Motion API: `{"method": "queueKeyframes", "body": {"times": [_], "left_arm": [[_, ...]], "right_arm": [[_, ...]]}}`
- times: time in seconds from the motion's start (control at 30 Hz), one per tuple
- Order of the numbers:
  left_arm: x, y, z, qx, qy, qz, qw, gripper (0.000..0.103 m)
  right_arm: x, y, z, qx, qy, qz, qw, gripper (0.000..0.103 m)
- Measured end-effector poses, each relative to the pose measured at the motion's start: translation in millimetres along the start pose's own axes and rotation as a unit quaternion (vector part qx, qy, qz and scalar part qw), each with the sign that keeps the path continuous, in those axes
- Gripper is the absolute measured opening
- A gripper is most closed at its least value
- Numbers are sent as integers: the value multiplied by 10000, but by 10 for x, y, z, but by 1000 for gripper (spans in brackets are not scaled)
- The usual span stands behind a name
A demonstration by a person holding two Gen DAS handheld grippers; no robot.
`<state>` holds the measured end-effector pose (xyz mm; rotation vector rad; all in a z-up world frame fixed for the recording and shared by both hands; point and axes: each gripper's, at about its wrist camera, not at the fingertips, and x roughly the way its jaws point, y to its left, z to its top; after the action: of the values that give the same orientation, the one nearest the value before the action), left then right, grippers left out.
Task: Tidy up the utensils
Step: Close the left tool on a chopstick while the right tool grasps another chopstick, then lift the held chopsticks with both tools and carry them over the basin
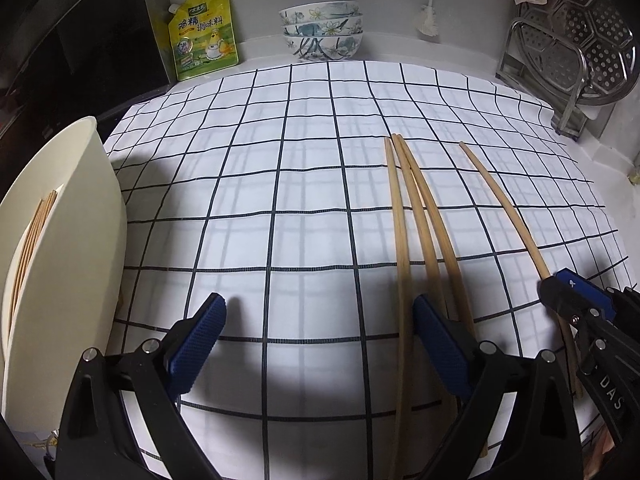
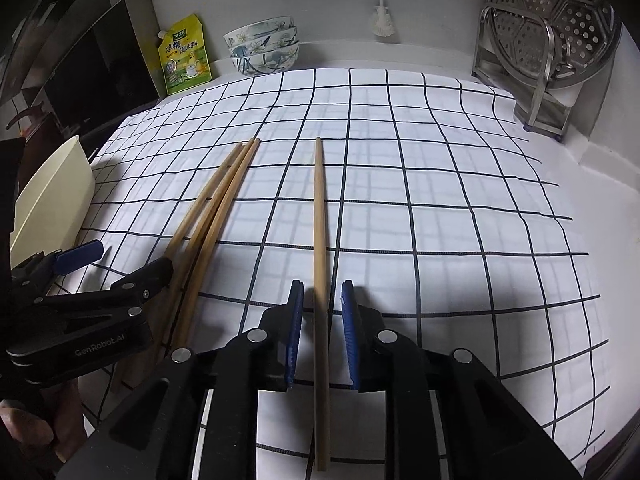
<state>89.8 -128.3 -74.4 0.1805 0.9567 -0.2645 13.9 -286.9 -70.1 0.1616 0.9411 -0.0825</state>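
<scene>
Three bamboo chopsticks (image 1: 416, 216) lie together on the checked cloth (image 1: 280, 160), and a single chopstick (image 2: 319, 216) lies apart to their right. My right gripper (image 2: 322, 300) is open, its blue pads on either side of the single chopstick without touching it. My left gripper (image 1: 320, 320) is open and empty above the cloth, its right finger beside the three chopsticks. A cream holder (image 1: 60, 260) at the left holds several chopsticks (image 1: 34, 236). The right gripper also shows in the left wrist view (image 1: 576, 292), and the left gripper in the right wrist view (image 2: 116, 260).
Stacked flowered bowls (image 1: 322, 28) and a yellow seasoning pouch (image 1: 202, 36) stand at the back wall. A steel rack with a perforated steamer plate (image 1: 576, 52) stands at the back right. A dark stove surface (image 2: 80, 72) lies at the left.
</scene>
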Motion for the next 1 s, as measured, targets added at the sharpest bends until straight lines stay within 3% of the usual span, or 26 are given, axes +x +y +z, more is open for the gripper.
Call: {"method": "queueKeyframes", "body": {"times": [0.13,0.3,0.4,0.53,1.0], "left_arm": [[4,-29,21,18,-26,1,10000,89],[-39,-52,3,-39,-152,-204,9997,58],[-68,-69,-19,-28,-243,-212,9995,36],[-96,-126,-29,105,-225,-196,9995,7],[-242,-43,-20,93,-101,-175,9998,8]], "right_arm": [[33,26,29,-79,-9,-111,9999,19],[62,68,45,-169,-66,-219,9996,18],[65,107,31,-264,-121,-292,9992,7],[66,76,37,-210,-131,-205,9995,7],[-41,-19,45,188,-202,274,9992,6]]}}
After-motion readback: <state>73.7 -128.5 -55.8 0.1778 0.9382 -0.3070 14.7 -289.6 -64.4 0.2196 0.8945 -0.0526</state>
